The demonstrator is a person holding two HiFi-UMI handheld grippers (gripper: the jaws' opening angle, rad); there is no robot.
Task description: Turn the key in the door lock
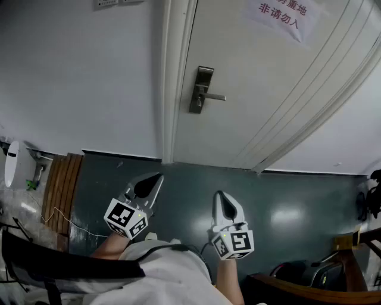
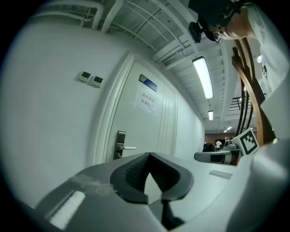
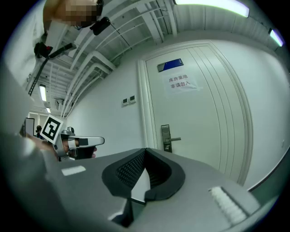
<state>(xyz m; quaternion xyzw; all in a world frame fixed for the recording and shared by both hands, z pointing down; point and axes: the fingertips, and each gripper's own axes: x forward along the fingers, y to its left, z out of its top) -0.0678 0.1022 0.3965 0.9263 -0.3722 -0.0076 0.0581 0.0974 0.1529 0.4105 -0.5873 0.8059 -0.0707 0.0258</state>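
Note:
A white door [image 1: 262, 89] carries a metal lock plate [image 1: 201, 89] with a lever handle [image 1: 215, 96]; the same lock plate [image 2: 120, 145] shows small in the left gripper view, and the lock plate [image 3: 166, 137] again in the right gripper view. Whether a key sits in it is too small to tell. My left gripper [image 1: 156, 177] and right gripper [image 1: 221, 195] hang side by side over the dark floor, well short of the door. Both are shut on nothing, with the tips of the left gripper [image 2: 148, 154] and of the right gripper [image 3: 145, 149] meeting.
A paper sign [image 1: 280, 15] with red print is taped high on the door. A wooden slatted piece [image 1: 59, 184] and a white object [image 1: 15, 164] stand at the left by the wall. Wooden furniture [image 1: 351, 250] fills the right corner. Two wall switches [image 2: 89, 79] sit left of the door frame.

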